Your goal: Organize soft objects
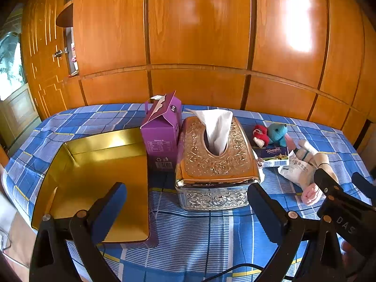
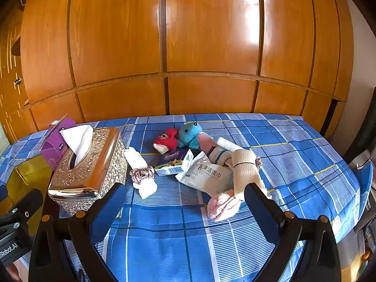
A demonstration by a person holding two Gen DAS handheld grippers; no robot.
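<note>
Both tools are held spread and empty above the checked blue cloth of the counter (image 2: 178, 239): the right tool (image 2: 181, 208) faces the heap of soft things, the left tool (image 1: 188, 208) faces the embossed metal tissue box (image 1: 216, 162).

In the right wrist view the heap lies from twelve to one o'clock of the right tool. A pink fluffy sock (image 2: 223, 205) is nearest, touching a beige rolled sock (image 2: 246, 169) that lies over a white wet-wipe packet (image 2: 206, 176). Farther off, at twelve o'clock, a red plush toy (image 2: 165, 141) and a teal plush toy (image 2: 190, 135) sit side by side, with a Tempo tissue pack (image 2: 172, 162) just before them. At eleven o'clock a white sock with a pink scrunchie (image 2: 142, 174) around it rests just beside the tissue box.

The open gold tray (image 1: 98, 164) at ten o'clock of the left tool is probably the destination, though that cannot be confirmed.

All these things are judged light, limp and compressible. The pink sock is best pinched across its bunched middle; the packet's film may prove slippery, so an edge fold is preferred.
</note>
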